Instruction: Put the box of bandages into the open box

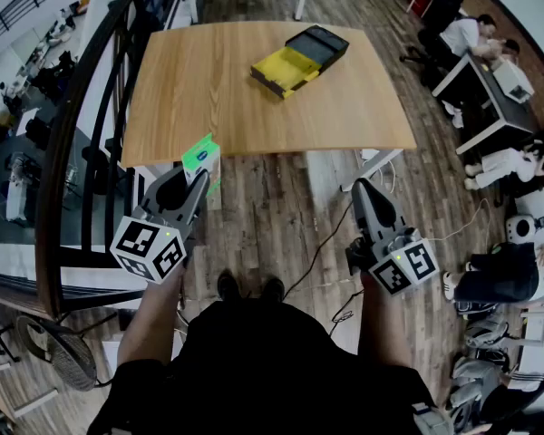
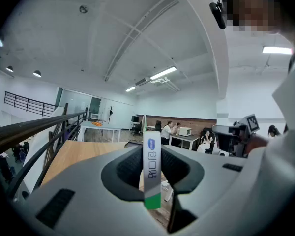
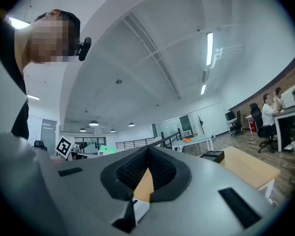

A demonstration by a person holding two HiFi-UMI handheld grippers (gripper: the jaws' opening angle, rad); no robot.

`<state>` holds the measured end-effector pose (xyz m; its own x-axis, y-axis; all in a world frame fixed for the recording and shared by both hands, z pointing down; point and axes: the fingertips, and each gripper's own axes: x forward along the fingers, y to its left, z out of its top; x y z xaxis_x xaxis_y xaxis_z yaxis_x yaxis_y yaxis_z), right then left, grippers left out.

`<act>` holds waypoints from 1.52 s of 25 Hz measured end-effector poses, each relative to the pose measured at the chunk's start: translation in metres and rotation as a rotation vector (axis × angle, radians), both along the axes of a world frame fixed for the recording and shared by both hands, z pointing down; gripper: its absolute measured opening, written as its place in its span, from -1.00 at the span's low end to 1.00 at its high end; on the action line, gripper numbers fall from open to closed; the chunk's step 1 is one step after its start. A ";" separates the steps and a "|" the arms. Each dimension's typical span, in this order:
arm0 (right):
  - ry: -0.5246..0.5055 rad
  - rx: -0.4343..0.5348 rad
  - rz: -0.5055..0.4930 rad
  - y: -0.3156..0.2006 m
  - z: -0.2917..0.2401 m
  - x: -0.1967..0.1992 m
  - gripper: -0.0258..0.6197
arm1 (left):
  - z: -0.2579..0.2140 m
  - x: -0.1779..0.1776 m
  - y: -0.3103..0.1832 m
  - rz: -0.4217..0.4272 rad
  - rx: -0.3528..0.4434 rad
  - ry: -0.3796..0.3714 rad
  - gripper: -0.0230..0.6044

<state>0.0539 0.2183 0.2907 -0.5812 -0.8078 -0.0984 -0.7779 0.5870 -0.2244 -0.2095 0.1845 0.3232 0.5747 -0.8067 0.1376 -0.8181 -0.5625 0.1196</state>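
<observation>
The box of bandages [image 1: 202, 159], white with a green end, is held edge-on between the jaws of my left gripper [image 1: 196, 176], just short of the wooden table's near-left edge. In the left gripper view the box of bandages [image 2: 152, 171] stands upright, clamped in my left gripper [image 2: 152, 154]. The open box [image 1: 299, 60], yellow inside with a black lid, lies far on the table [image 1: 218, 107]. My right gripper [image 1: 364, 194] hangs over the floor to the right, jaws together and empty. In the right gripper view my right gripper [image 3: 147, 150] points toward the table [image 3: 250, 167].
A dark curved railing [image 1: 82, 125] runs along the left. People sit at desks [image 1: 485, 71] at the right. Cables [image 1: 322, 243] trail over the wood floor in front of my feet [image 1: 249, 286].
</observation>
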 end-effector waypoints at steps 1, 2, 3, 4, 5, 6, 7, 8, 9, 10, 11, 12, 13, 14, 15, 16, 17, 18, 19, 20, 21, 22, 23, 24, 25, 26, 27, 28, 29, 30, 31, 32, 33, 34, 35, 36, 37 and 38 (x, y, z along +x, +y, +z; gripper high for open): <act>0.001 -0.003 -0.001 0.001 0.001 0.000 -0.81 | 0.000 0.000 0.001 -0.001 0.000 -0.001 -0.61; 0.002 -0.005 -0.003 0.002 0.001 0.000 -0.81 | 0.000 -0.001 0.001 -0.002 -0.001 -0.001 -0.61; 0.002 -0.007 -0.004 0.002 0.002 0.000 -0.81 | 0.001 -0.001 0.001 -0.002 -0.002 -0.001 -0.61; 0.001 -0.009 -0.005 0.002 0.002 0.000 -0.81 | 0.001 -0.001 0.001 -0.002 -0.003 -0.001 -0.61; 0.001 -0.010 -0.006 0.003 0.003 0.000 -0.81 | 0.001 0.000 0.000 -0.001 -0.003 -0.001 -0.61; 0.001 -0.011 -0.005 0.003 0.003 0.000 -0.81 | 0.002 0.000 0.000 0.000 -0.003 -0.001 -0.61; 0.001 -0.012 -0.004 0.004 0.004 0.000 -0.81 | 0.002 0.000 0.001 0.002 -0.003 -0.001 -0.61; 0.001 -0.013 -0.003 0.005 0.004 0.001 -0.81 | 0.002 0.001 0.001 0.004 -0.003 -0.002 -0.61; 0.000 -0.014 -0.001 0.005 0.005 0.002 -0.81 | 0.003 0.002 0.002 0.006 -0.003 -0.003 -0.61; -0.001 -0.014 0.001 0.006 0.005 0.003 -0.81 | 0.003 0.004 0.002 0.009 -0.003 -0.004 -0.61; -0.003 -0.015 0.003 0.007 0.005 0.005 -0.81 | 0.002 0.006 0.003 0.011 -0.002 -0.004 -0.61; -0.004 -0.014 0.004 0.008 0.005 0.007 -0.81 | 0.002 0.009 0.003 0.014 -0.002 -0.006 -0.61; -0.003 -0.012 0.003 0.009 0.005 0.009 -0.81 | 0.001 0.012 0.004 0.016 -0.001 -0.008 -0.61; 0.002 -0.006 -0.001 0.011 0.004 0.011 -0.81 | 0.001 0.015 0.005 0.018 0.001 -0.010 -0.61; 0.008 0.002 -0.007 0.014 0.003 0.012 -0.81 | 0.000 0.018 0.006 0.020 0.002 -0.013 -0.61; 0.014 0.011 -0.014 0.017 0.002 0.014 -0.81 | -0.001 0.021 0.007 0.021 0.004 -0.015 -0.61; 0.017 0.020 -0.021 0.020 0.000 0.016 -0.81 | -0.002 0.025 0.008 0.022 0.006 -0.018 -0.61; 0.017 0.027 -0.027 0.022 -0.001 0.018 -0.81 | -0.003 0.029 0.010 0.023 0.009 -0.021 -0.61; 0.014 0.031 -0.032 0.025 -0.002 0.021 -0.81 | -0.004 0.033 0.011 0.025 0.011 -0.024 -0.61; 0.011 0.034 -0.038 0.027 -0.003 0.025 -0.81 | -0.005 0.038 0.013 0.027 0.013 -0.027 -0.61; 0.007 0.036 -0.045 0.030 -0.003 0.028 -0.81 | -0.005 0.043 0.015 0.029 0.014 -0.030 -0.61; 0.003 0.037 -0.051 0.033 -0.003 0.032 -0.80 | -0.006 0.048 0.016 0.031 0.014 -0.033 -0.61; 0.000 0.038 -0.057 0.036 -0.002 0.036 -0.80 | -0.006 0.053 0.018 0.032 0.014 -0.036 -0.61; -0.003 0.039 -0.060 0.039 -0.002 0.041 -0.80 | -0.006 0.059 0.021 0.033 0.014 -0.038 -0.61; -0.008 0.040 -0.063 0.041 -0.002 0.046 -0.80 | -0.006 0.064 0.023 0.033 0.015 -0.040 -0.61; -0.014 0.040 -0.063 0.044 -0.002 0.051 -0.80 | -0.007 0.070 0.026 0.032 0.015 -0.042 -0.61; -0.020 0.040 -0.062 0.046 -0.002 0.057 -0.80 | -0.007 0.075 0.029 0.032 0.016 -0.044 -0.61; -0.024 0.038 -0.060 0.048 -0.001 0.062 -0.80 | -0.008 0.079 0.031 0.033 0.017 -0.046 -0.61; -0.028 0.037 -0.058 0.050 0.000 0.066 -0.80 | -0.007 0.083 0.034 0.034 0.017 -0.048 -0.61; -0.030 0.035 -0.056 0.051 0.001 0.070 -0.80 | -0.007 0.087 0.036 0.035 0.016 -0.050 -0.61; -0.032 0.032 -0.053 0.052 0.002 0.074 -0.80 | -0.005 0.090 0.037 0.036 0.013 -0.052 -0.61; -0.036 0.029 -0.050 0.052 0.002 0.077 -0.80 | -0.004 0.092 0.038 0.037 0.010 -0.054 -0.61; -0.041 0.024 -0.048 0.052 0.003 0.080 -0.80 | -0.004 0.095 0.038 0.037 0.005 -0.056 -0.61; -0.048 0.017 -0.046 0.051 0.003 0.082 -0.80 | -0.004 0.096 0.037 0.037 0.001 -0.058 -0.61; -0.053 0.009 -0.045 0.049 0.003 0.084 -0.80 | -0.004 0.097 0.035 0.037 -0.002 -0.061 -0.61; -0.056 0.000 -0.045 0.048 0.005 0.084 -0.80 | -0.003 0.098 0.034 0.037 -0.004 -0.063 -0.61; -0.056 -0.006 -0.044 0.048 0.008 0.084 -0.80 | -0.001 0.097 0.033 0.037 -0.005 -0.065 -0.61; -0.054 -0.012 -0.043 0.048 0.011 0.084 -0.80 | 0.003 0.097 0.031 0.036 -0.008 -0.064 -0.61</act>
<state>0.1376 0.2661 0.3020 -0.6097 -0.7834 -0.1211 -0.7384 0.6168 -0.2725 -0.1127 0.2159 0.3266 0.5929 -0.7845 0.1815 -0.8037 -0.5907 0.0718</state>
